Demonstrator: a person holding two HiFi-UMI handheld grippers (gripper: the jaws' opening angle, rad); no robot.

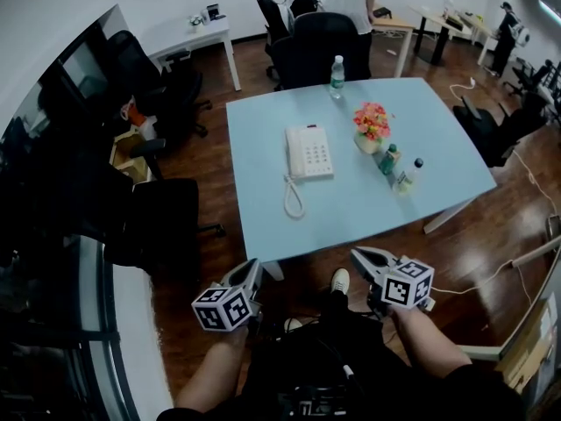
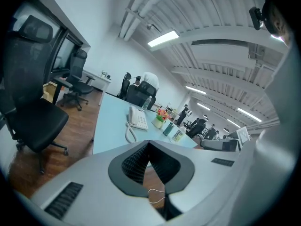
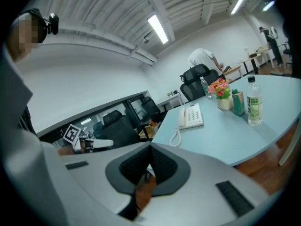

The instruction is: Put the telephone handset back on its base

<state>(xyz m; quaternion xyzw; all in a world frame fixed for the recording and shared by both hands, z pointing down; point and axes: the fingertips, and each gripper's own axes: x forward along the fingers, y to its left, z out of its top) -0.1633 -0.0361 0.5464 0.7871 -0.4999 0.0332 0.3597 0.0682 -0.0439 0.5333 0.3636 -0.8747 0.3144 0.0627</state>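
One pale blue rectangular surface [image 1: 351, 209] fills the middle of the head view. A black office chair [image 1: 320, 46] stands at its far edge.

Both tools are low, before the near edge and well apart from it. The left hand-held gripper [image 1: 255, 268] has its jaws together, and nothing is between them. The right hand-held gripper [image 1: 358, 255] has its jaws together too and is also empty.

The white push-button telephone [image 1: 314, 152] lies flat on the surface, a little left of the middle. Its white handset [image 1: 293, 152] lies along the left side of the base, as far as I can tell in its cradle.

A pot of pink and orange flowers [image 1: 372, 125] stands just right of the telephone. Two small bottles [image 1: 396, 167] stand near the pot, and a clear plastic bottle [image 1: 337, 76] stands by the far edge. The white coiled cord [image 1: 294, 198] makes a loop toward the near edge.
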